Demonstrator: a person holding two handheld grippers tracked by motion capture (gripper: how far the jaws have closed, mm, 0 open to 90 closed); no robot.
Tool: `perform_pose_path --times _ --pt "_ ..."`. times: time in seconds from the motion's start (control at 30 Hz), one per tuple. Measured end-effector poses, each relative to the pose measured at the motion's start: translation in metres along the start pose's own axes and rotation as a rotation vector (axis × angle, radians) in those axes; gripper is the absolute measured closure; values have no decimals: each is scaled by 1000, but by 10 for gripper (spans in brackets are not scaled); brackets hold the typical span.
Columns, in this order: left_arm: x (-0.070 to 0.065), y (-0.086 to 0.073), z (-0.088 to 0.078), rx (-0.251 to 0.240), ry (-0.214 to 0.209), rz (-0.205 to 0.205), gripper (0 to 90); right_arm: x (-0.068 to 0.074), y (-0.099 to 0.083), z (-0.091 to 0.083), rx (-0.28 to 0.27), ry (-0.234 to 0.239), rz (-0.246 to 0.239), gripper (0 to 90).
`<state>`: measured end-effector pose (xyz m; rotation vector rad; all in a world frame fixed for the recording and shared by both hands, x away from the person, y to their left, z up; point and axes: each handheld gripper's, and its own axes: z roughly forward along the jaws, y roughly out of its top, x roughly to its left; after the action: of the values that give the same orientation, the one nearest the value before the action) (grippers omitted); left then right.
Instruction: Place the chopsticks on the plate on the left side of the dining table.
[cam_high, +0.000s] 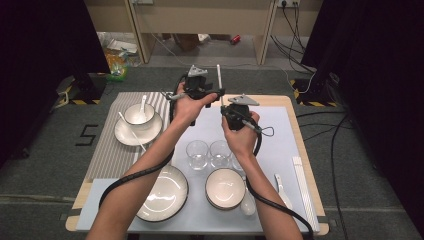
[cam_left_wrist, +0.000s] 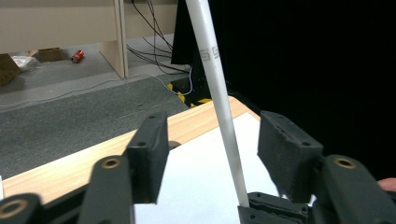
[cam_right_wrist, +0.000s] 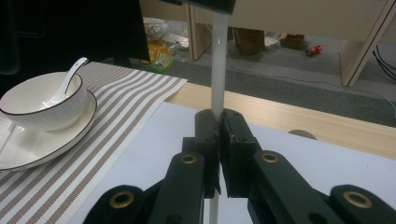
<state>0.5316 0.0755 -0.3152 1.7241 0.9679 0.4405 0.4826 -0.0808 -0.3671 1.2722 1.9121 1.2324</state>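
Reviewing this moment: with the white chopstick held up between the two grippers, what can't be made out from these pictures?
- White chopstick: its top is cut off by the upper edge in the left gripper view and hidden behind a dark part in the right gripper view; its lower end is covered by the right gripper.
- Print on the chopstick: too small to read in the left gripper view.
- Left gripper: contact with the chopstick is not shown; gaps show on both sides.

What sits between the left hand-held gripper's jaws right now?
The white chopstick stands in the open gap of the left hand-held gripper, touching neither pad, as the left gripper view shows.
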Motion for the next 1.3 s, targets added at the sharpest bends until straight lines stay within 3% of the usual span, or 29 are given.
perform_pose_path --times 0.7,0.77,0.87,0.97,1.3 --pt "-4 -6 11 7 -48 5 786 0 -1 -2 -1 10 5 863" --pt "-4 -7 10 -10 -83 -34 806 0 -1 -1 -5 12 6 861" --pt "-5 -7 8 -15 -108 -45 833 -1 0 -2 3 22 20 853" --pt "-5 -7 7 -24 -84 -16 836 -2 1 -2 0 32 18 806" --pt "3 -6 -2 -52 -31 -1 837 -9 4 -12 24 29 32 755"
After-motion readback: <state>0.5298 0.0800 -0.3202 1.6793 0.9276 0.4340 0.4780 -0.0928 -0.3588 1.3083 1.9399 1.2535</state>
